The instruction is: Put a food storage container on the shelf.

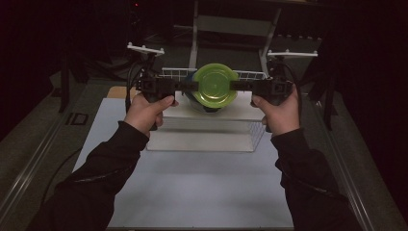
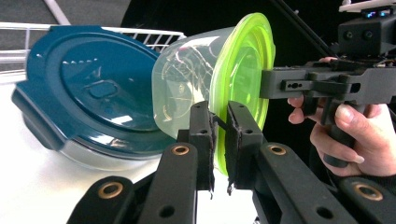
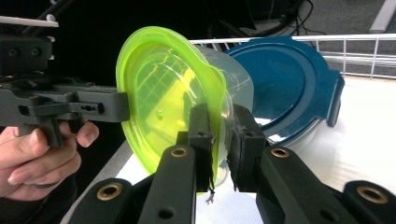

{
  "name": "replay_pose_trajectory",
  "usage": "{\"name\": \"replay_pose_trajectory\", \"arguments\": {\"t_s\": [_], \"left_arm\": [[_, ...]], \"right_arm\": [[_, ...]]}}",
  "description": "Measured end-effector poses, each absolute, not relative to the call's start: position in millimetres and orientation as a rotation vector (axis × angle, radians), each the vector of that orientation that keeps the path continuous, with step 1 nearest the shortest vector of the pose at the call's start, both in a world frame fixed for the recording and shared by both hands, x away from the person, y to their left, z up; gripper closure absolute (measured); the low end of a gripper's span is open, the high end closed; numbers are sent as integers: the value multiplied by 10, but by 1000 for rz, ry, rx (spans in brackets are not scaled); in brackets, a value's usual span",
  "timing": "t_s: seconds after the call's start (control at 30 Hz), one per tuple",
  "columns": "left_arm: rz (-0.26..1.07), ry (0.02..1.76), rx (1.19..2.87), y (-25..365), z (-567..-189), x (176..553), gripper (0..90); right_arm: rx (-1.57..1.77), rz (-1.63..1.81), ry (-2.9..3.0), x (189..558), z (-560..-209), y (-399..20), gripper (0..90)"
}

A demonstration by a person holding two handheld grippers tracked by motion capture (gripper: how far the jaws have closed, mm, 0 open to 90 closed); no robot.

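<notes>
We hold a round clear plastic container with a lime-green lid (image 1: 214, 85) between our two grippers, raised above the white wire rack (image 1: 250, 75) at the far side of the white table (image 1: 192, 187). By our reading, the pick-up is done: the container hangs free of the rack's shelf, and what is left is to carry it off and set it down somewhere, though the pictures do not tell us where.

Our left gripper (image 1: 190, 85) comes in from the left in the high view, and its jaws stand narrow, pinched on the green lid's rim. In the left gripper view, the rim runs down between the two black pads (image 2: 204, 135), with the clear tub bulging to the left of them. Our right gripper (image 1: 238, 85) meets the container from the opposite side, its jaws equally narrow and clamped on the lid's rim on that edge; in the right gripper view, the green flange passes between its pads (image 3: 243, 140).

The container is tipped on its side, lid facing us. Just behind it, a dark blue lidded container (image 2: 88, 88) leans in the rack, close to the clear tub; we cannot tell if they touch.
</notes>
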State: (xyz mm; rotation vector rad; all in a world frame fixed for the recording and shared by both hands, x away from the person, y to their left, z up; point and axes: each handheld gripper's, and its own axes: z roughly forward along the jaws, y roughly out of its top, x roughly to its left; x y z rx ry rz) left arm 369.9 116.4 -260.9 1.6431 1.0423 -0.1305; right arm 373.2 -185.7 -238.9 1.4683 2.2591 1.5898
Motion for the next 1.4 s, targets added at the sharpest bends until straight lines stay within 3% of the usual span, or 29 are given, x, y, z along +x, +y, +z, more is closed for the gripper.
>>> {"name": "replay_pose_trajectory", "arguments": {"t_s": [0.47, 0.63, 0.9, 1.0, 1.13, 1.4], "left_arm": [[-181, 1107, 1578, 1187, -2659, 3948, 798], [-167, 1117, 1540, 1176, -2688, 3993, 774], [-121, 1151, 1505, 1181, -2759, 4107, 591], [-77, 1146, 1492, 1178, -2746, 4109, 497], [-53, 1152, 1465, 1230, -2758, 4085, 440], [-8, 1021, 1488, 1289, -2828, 3902, 233]], "right_arm": [[1562, 1590, 2255, 4030, -2413, -1827, 793], [1584, 1585, 2245, 4092, -2424, -1831, 726], [1607, 1574, 2241, 4169, -2469, -1774, 612], [1593, 1587, 2239, 4174, -2469, -1782, 500], [1577, 1626, 2207, 4176, -2472, -1852, 409], [1520, 1625, 2215, 4090, -2521, -1963, 296]]}}
